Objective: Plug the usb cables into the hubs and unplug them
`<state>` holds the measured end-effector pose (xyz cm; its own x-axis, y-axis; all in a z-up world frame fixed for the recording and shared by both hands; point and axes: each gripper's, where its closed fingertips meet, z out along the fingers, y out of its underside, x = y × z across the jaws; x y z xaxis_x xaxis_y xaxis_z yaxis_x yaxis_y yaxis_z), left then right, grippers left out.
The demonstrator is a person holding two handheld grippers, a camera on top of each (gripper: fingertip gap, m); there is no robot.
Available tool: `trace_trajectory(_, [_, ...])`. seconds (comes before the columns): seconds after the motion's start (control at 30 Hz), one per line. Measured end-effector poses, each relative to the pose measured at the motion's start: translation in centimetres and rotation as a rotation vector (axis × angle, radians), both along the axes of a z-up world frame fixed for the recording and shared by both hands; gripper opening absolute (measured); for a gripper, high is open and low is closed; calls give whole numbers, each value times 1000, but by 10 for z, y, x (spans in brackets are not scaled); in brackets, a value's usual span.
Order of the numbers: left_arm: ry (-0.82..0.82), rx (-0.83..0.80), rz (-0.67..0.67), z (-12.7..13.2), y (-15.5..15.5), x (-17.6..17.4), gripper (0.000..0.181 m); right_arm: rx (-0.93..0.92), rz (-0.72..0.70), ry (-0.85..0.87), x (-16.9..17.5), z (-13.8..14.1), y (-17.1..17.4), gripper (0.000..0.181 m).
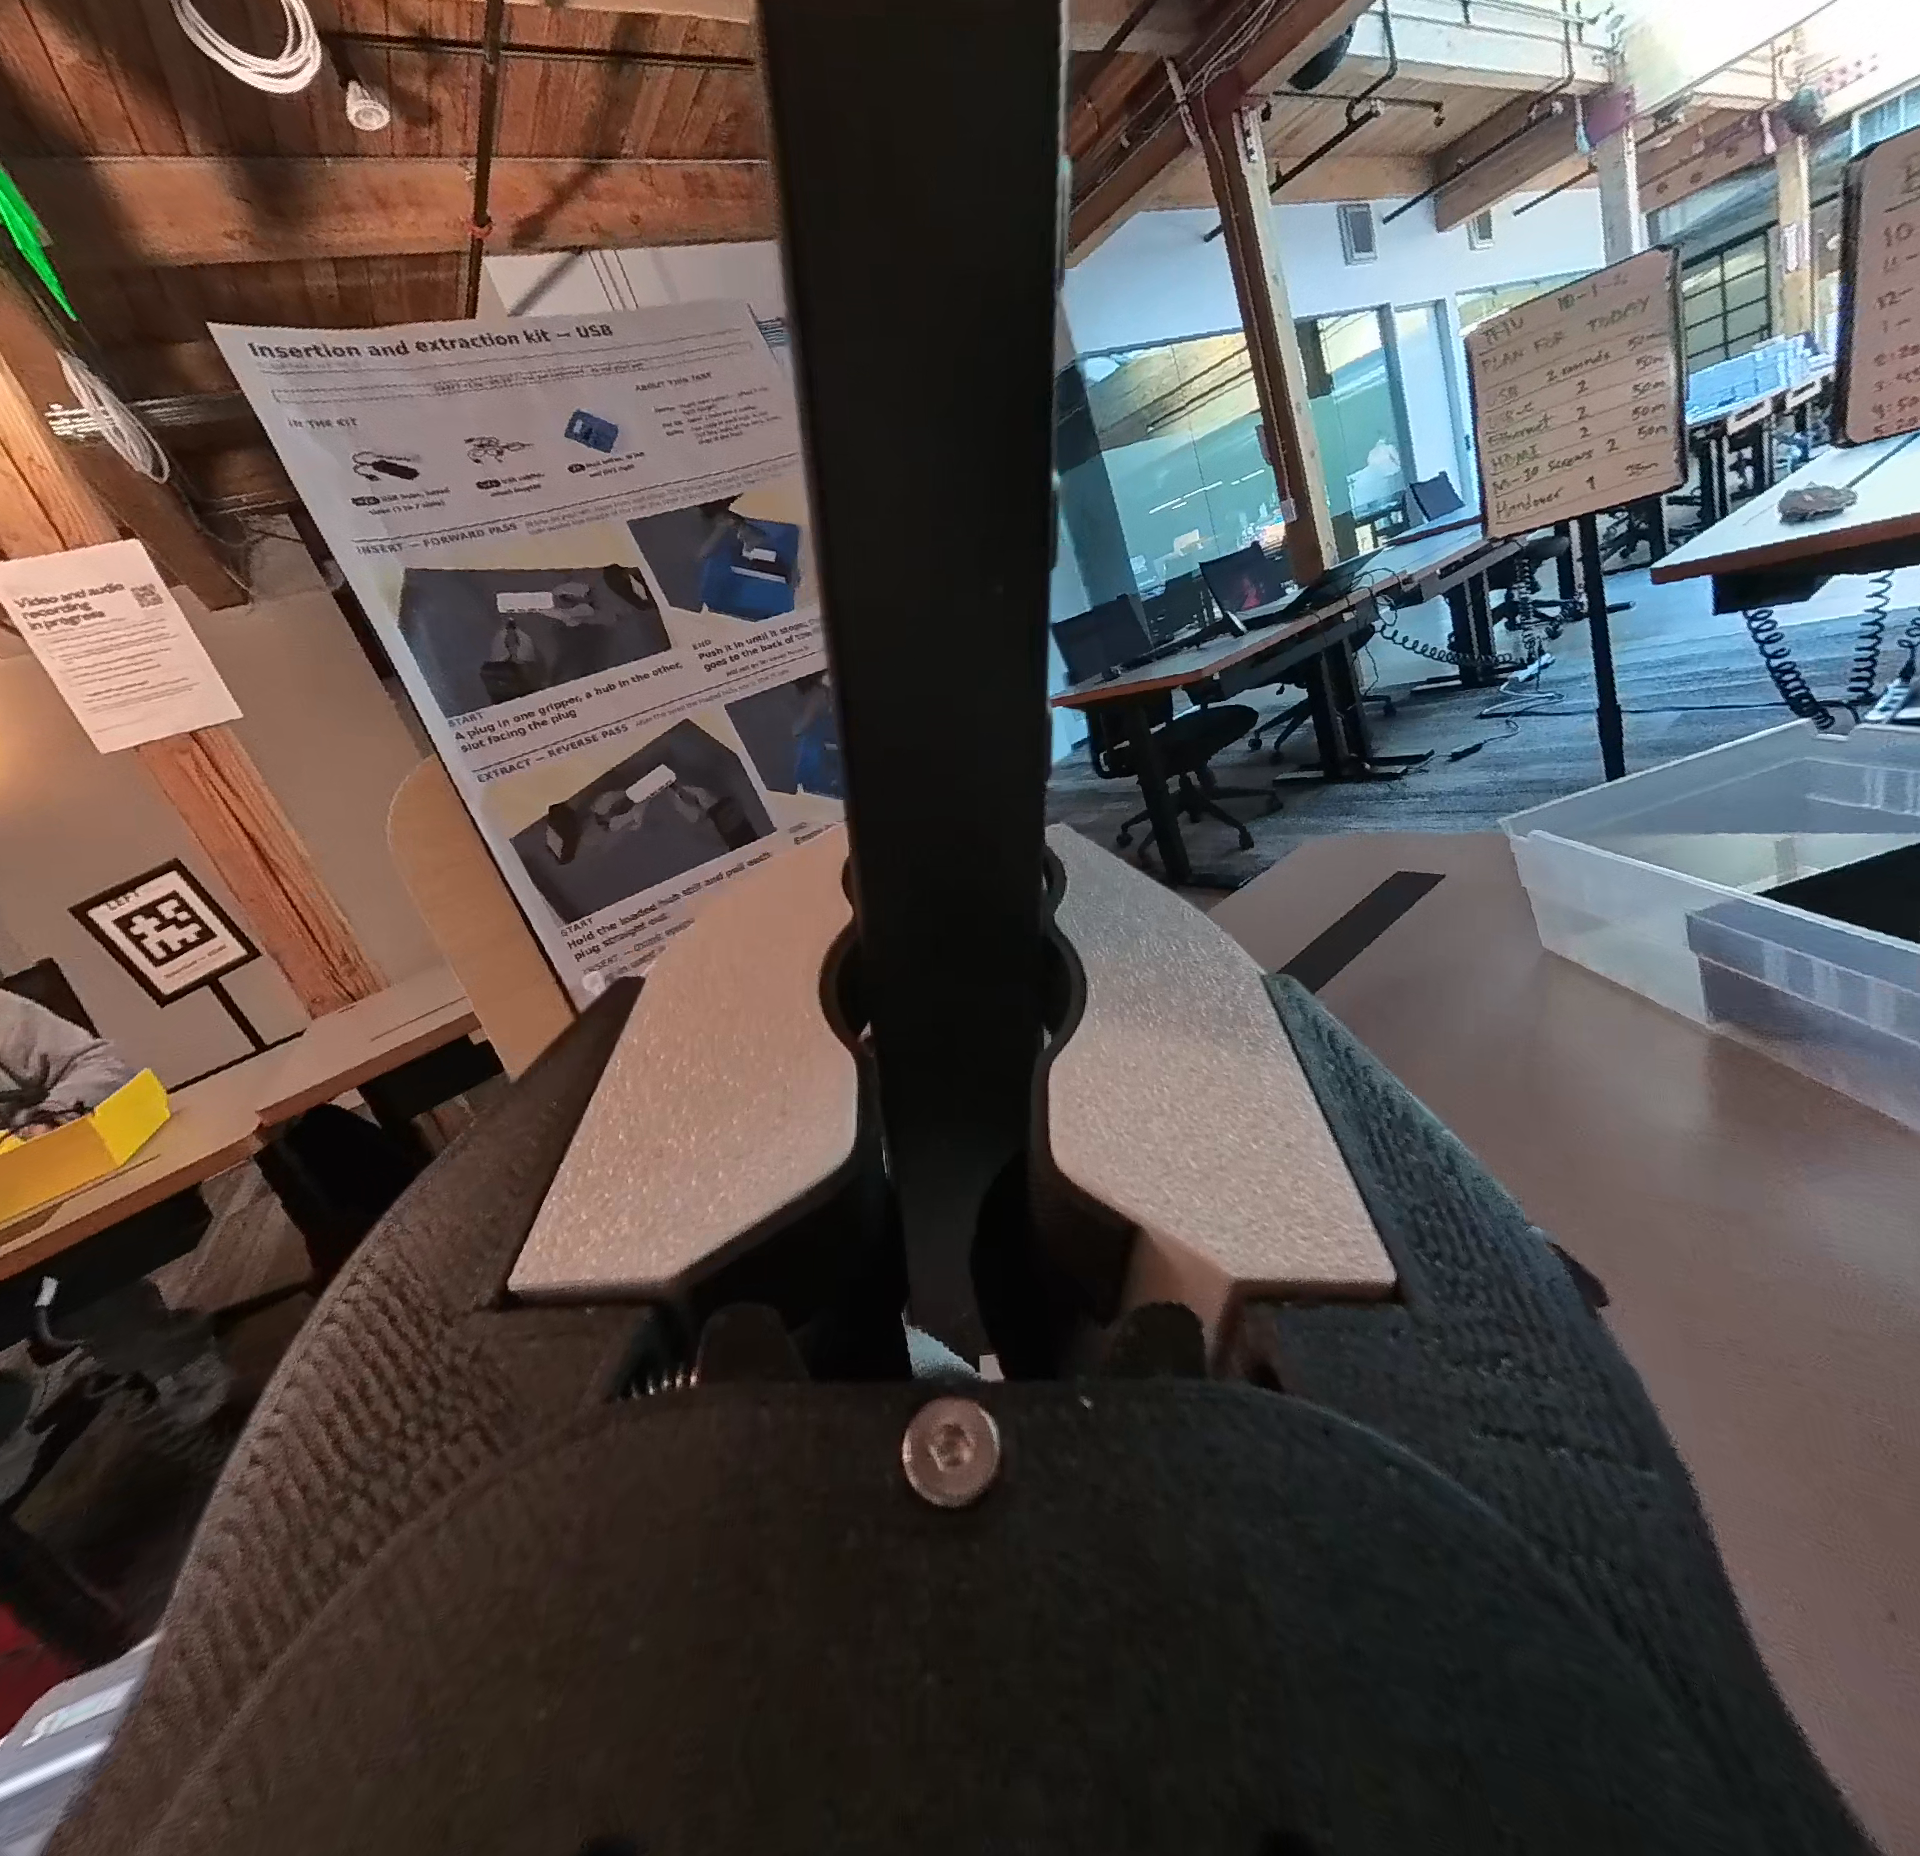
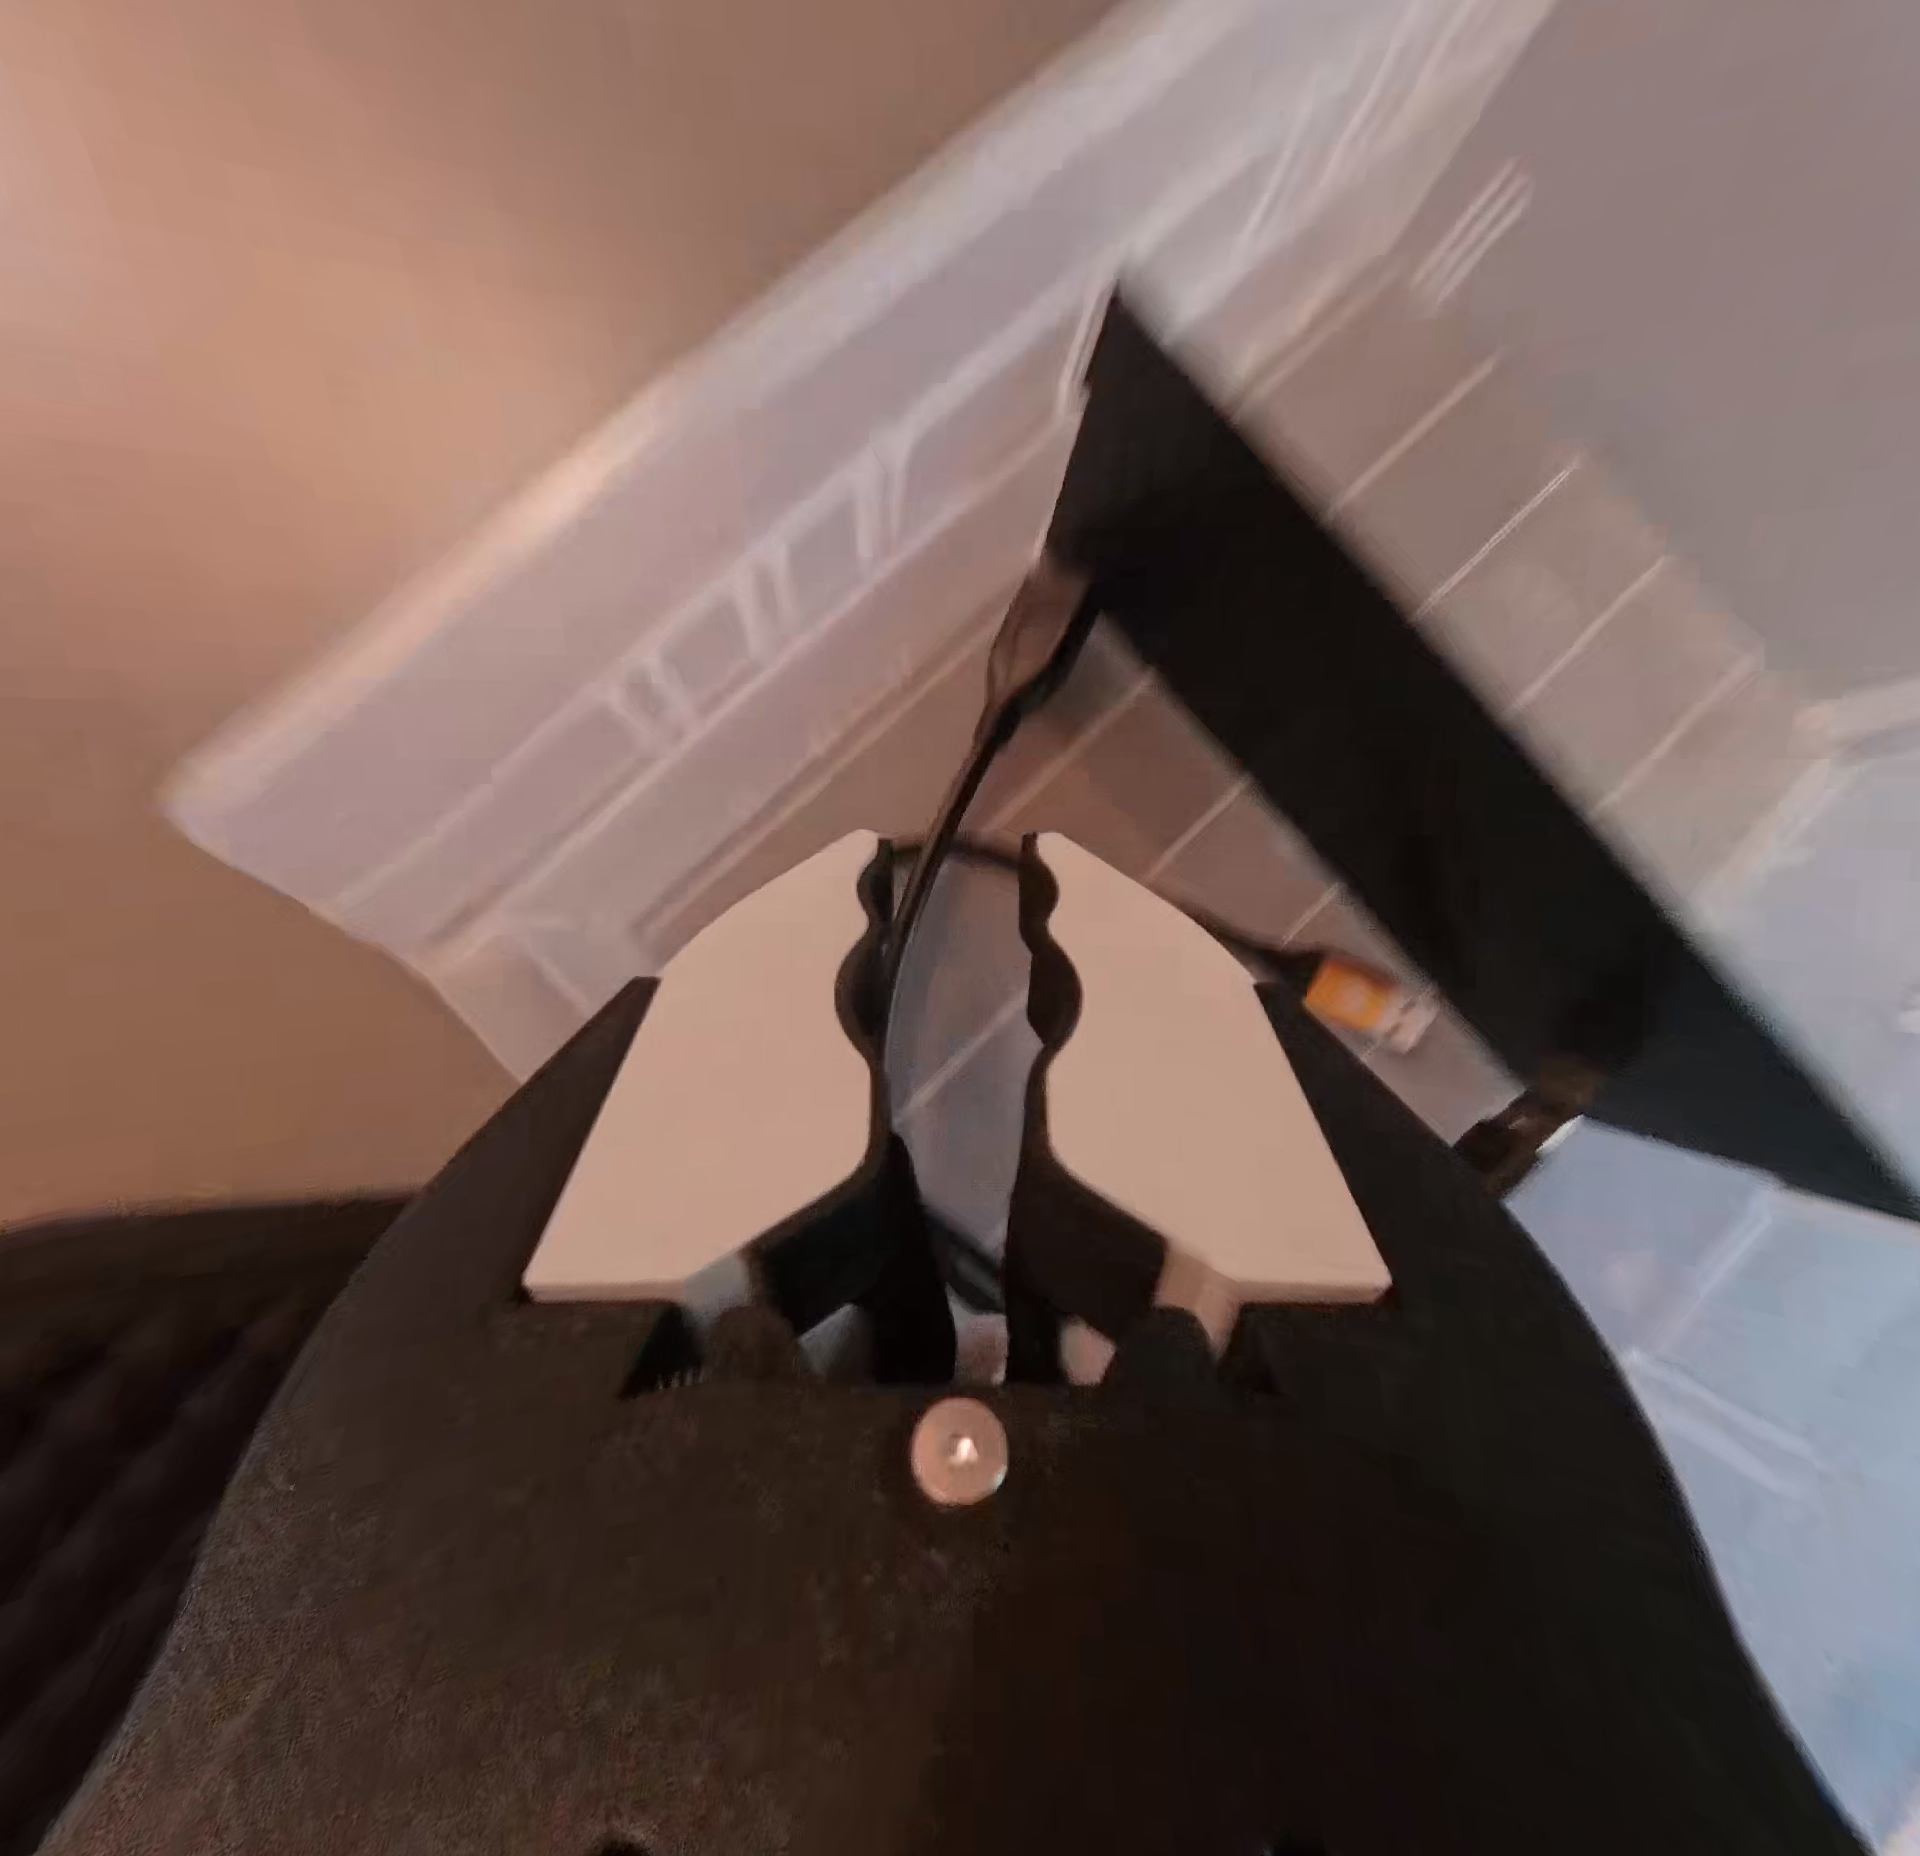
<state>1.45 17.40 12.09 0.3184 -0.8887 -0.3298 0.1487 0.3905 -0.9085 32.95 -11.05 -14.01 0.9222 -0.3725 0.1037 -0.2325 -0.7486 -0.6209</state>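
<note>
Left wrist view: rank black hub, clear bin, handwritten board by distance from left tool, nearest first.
1. black hub, clamped in the left tool, standing up at centre.
2. clear bin, on the table to the right.
3. handwritten board, far right, beyond the table.

Left gripper (image 1: 951, 861) pointed level, jaws clamped on black hub (image 1: 914, 404). Right gripper (image 2: 956, 850) angled downward, jaws slightly parted, view motion-blurred.

We see a black hub (image 1: 914, 456) between the grey, grainy fingers (image 1: 717, 1110) of the left gripper (image 1: 951, 871). The bin (image 2: 582, 684) is clear plastic, the cable (image 2: 966, 767) black, its plug (image 2: 1340, 991) orange, the table (image 1: 1621, 1235) brown.
</note>
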Motion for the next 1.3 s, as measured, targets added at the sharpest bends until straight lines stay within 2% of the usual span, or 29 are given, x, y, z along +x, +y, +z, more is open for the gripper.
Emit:
trace_trajectory(0.07, [-13,-31,-47,1,-4,2,27,202,-43,-163,14,42,12,24])
trace_trajectory(0.13, [-52,-111,-151,5,-11,3,27,460,-23,-327,11,91,27,30])
trace_trajectory(0.2, [-91,-217,-296,8,-21,5,27,754,90,-439,-16,137,45,53])
trace_trajectory(0.3, [-78,-330,-484,4,-37,13,26,1108,333,-442,-78,176,73,61])
trace_trajectory(0.43, [39,-381,-624,-14,-63,35,27,1269,681,-109,-171,172,113,72])
trace_trajectory(0.5, [109,-379,-706,-24,-86,48,27,1304,780,24,-207,167,128,78])
trace_trajectory(0.67, [337,-308,-908,-59,-153,72,27,1274,927,164,-260,159,154,82])
trace_trajectory(0.73, [447,-276,-948,-77,-175,79,27,1258,1013,248,-276,157,152,68])
trace_trajectory(0.77, [491,-261,-946,-85,-183,83,27,1248,1066,279,-282,155,147,38])
trace_trajectory(0.8, [500,-263,-943,-86,-187,85,28,1233,1057,290,-279,151,146,27])
trace_trajectory(0.87, [531,-269,-896,-86,-185,87,43,1235,1031,224,-268,150,144,25])
trace_trajectory(0.93, [622,-230,-813,-89,-173,77,58,1307,965,160,-251,160,138,25])
trace_trajectory(1.03, [798,-128,-628,-93,-140,39,62,1399,919,208,-238,173,125,24])
trace_trajectory(1.07, [863,-107,-540,-96,-124,21,62,1394,902,205,-236,173,126,24])
trace_trajectory(1.13, [1022,-101,-282,-113,-81,-21,68,1368,882,152,-235,170,129,24])
trace_trajectory(1.2, [1225,-221,-83,-146,-47,-67,78,1371,871,123,-235,173,130,24])
trace_trajectory(1.27, [1421,-433,-50,-183,-41,-101,76,1392,867,133,-236,176,129,24])
trace_trajectory(1.3, [1480,-506,-60,-195,-40,-106,71,1395,861,132,-235,177,128,24])
